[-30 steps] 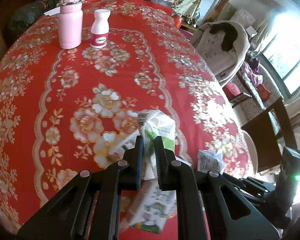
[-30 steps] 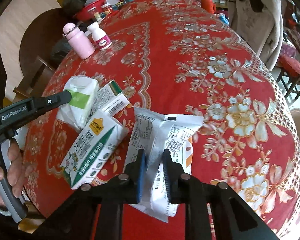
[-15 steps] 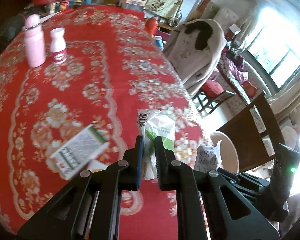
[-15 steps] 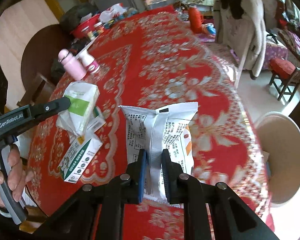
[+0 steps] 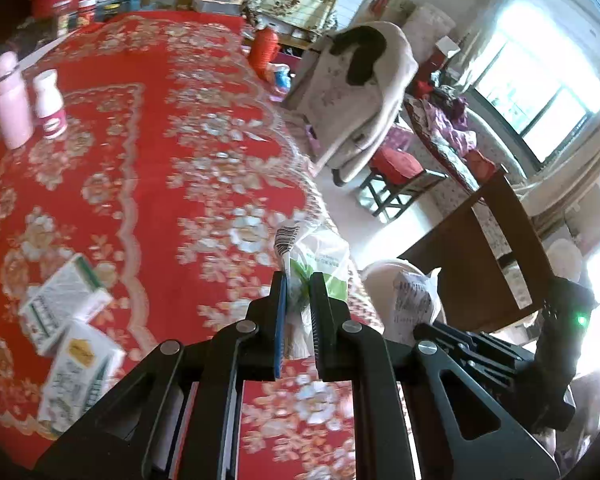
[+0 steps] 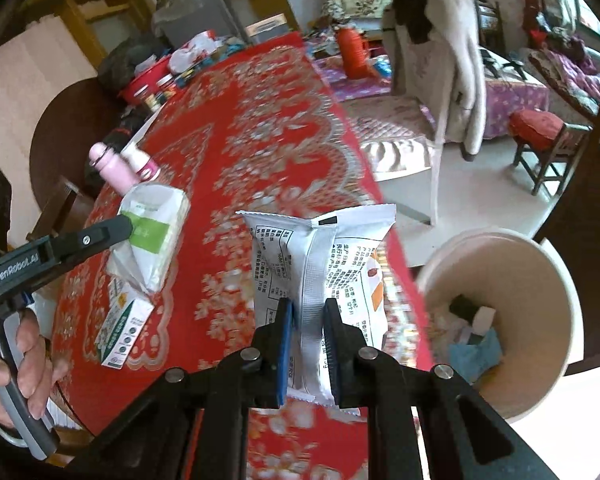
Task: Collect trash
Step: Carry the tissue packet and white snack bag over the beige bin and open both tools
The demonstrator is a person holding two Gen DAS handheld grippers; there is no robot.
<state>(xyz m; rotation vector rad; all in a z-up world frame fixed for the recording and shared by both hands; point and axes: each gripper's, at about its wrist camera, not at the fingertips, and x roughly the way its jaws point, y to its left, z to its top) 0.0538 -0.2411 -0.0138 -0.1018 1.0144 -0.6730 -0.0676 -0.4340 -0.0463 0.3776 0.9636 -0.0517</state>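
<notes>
A crumpled white-and-green plastic wrapper (image 5: 320,258) is clamped between the closed jaws of the left gripper (image 5: 298,280) above the edge of the red floral tablecloth (image 5: 148,168). A white printed foil snack packet (image 6: 320,256) is pinched along its back seam by the closed right gripper (image 6: 307,308). The packet is held beside the round beige plastic trash bin (image 6: 540,280) on the floor, while two small white-and-green cartons (image 5: 72,332) lie on the table.

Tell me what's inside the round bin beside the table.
The round bin already holds trash: a dark piece, a white scrap and something crumpled and blue. Its near wall and the white wrapper hide the rest of the bottom.
</notes>
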